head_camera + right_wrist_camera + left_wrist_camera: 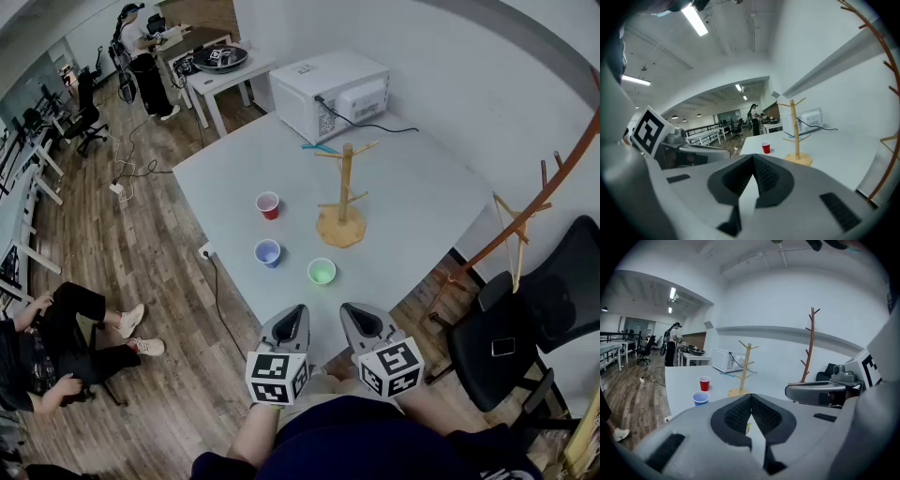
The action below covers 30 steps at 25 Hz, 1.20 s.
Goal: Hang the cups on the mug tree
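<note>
A wooden mug tree (343,199) stands mid-table with bare pegs. To its left, three cups stand upright on the tabletop: a red cup (268,204), a blue cup (267,252) and a green cup (322,271). My left gripper (296,310) and right gripper (351,310) hover side by side at the table's near edge, both shut and empty, short of the green cup. The left gripper view shows shut jaws (751,398), the red cup (704,383), the blue cup (700,398) and the tree (746,366). The right gripper view shows shut jaws (753,159), the red cup (766,147) and the tree (796,133).
A white microwave (328,94) with a black cable sits at the table's far end, with blue-green sticks (320,148) beside it. A wooden coat rack (525,220) and a black chair (525,323) stand to the right. One person sits at the left, on the floor (56,337).
</note>
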Each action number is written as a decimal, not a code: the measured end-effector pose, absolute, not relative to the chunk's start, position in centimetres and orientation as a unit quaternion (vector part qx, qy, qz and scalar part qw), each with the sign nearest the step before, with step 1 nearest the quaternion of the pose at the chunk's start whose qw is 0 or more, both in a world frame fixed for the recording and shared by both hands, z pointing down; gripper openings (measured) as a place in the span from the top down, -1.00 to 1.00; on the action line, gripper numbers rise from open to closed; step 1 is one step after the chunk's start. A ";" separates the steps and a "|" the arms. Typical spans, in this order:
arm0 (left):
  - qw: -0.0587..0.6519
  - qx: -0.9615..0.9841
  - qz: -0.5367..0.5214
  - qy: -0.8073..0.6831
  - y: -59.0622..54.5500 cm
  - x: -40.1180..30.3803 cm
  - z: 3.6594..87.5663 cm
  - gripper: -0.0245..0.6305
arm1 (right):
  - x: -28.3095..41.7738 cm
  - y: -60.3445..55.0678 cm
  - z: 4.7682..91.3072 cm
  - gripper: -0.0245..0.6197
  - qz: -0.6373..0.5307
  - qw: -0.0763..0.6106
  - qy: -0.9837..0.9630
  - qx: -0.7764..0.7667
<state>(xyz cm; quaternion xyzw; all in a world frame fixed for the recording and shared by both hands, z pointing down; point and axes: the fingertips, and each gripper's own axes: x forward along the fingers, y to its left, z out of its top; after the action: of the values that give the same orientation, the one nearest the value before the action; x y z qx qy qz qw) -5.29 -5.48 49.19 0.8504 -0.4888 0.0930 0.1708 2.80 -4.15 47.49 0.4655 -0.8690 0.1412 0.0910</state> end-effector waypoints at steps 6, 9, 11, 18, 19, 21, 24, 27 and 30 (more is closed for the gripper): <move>0.172 0.845 0.099 -0.497 -2.4 -4.5 48.7 0.86 | 3.3 -0.7 47.0 0.84 0.142 0.092 -0.873 0.458; 0.175 0.841 0.094 -0.503 -0.8 -4.2 48.5 0.87 | 3.5 1.1 46.8 0.84 0.140 0.093 -0.877 0.451; 0.174 0.839 0.095 -0.507 0.2 -4.0 48.4 0.86 | 3.7 2.0 46.6 0.84 0.137 0.092 -0.879 0.448; 0.169 0.838 0.096 -0.511 2.8 -3.2 48.0 0.87 | 4.2 4.3 46.2 0.84 0.133 0.088 -0.881 0.444; 0.168 0.838 0.096 -0.511 3.1 -3.2 47.9 0.86 | 4.3 4.5 46.1 0.84 0.133 0.087 -0.881 0.445; 0.166 0.837 0.094 -0.513 3.6 -3.2 47.7 0.86 | 4.4 4.9 45.8 0.84 0.133 0.079 -0.882 0.446; 0.163 0.838 0.092 -0.512 4.1 -3.0 47.6 0.86 | 4.6 5.3 45.5 0.83 0.133 0.065 -0.883 0.445; 0.163 0.838 0.093 -0.513 4.8 -2.6 47.6 0.86 | 4.8 5.8 45.4 0.83 0.135 0.062 -0.885 0.442; 0.160 0.836 0.094 -0.516 5.5 -2.5 47.6 0.86 | 4.8 6.5 45.4 0.83 0.136 0.059 -0.886 0.438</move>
<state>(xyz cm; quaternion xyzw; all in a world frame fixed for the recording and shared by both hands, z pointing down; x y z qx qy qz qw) -2.51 5.49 47.64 0.8365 -0.5156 0.0943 0.1599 4.81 6.45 45.38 0.4384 -0.8864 0.1359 0.0594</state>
